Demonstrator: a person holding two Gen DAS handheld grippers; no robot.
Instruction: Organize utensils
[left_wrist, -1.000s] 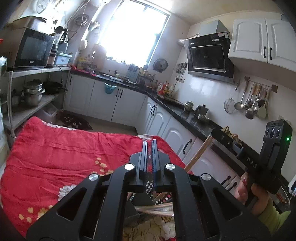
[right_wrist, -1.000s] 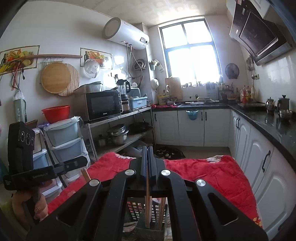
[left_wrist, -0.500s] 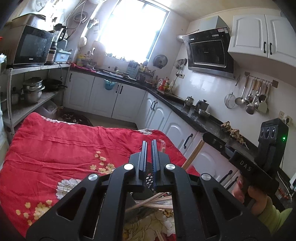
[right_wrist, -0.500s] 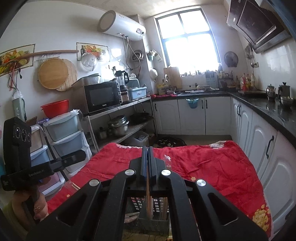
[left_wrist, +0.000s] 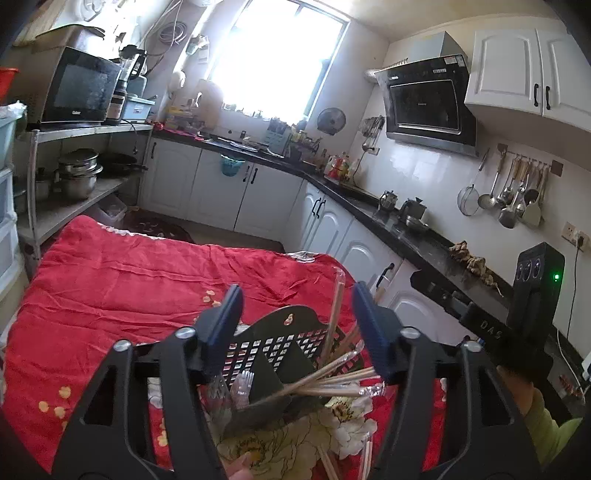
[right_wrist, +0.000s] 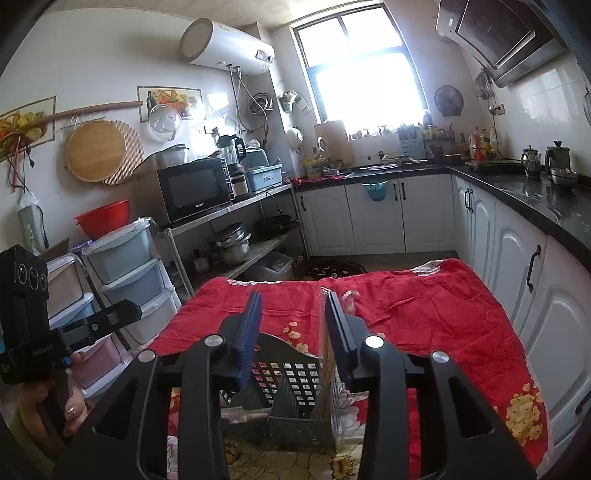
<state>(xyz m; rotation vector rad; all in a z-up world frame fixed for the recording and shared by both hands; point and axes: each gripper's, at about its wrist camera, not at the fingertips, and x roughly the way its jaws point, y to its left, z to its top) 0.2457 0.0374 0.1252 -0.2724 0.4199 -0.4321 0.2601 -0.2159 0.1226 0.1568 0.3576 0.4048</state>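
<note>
A black mesh utensil caddy stands on the red flowered cloth, just below and in front of both grippers. Its right compartment holds wrapped chopsticks that fan out sideways, and one wrapped stick stands nearly upright. Clear plastic forks fill the left compartment. My left gripper is open above the caddy, with nothing between its blue pads. My right gripper is also open over the caddy. An upright wrapped stick leans beside its right finger.
Loose wrapped chopsticks lie on the cloth near the bottom edge. White cabinets and a dark counter run along the right. A shelf with a microwave and pots stands to the left, with plastic drawers beside it.
Both grippers were shut and now stand open. The chopstick the right gripper held now stands in the caddy. Both views have tilted down toward the caddy.
</note>
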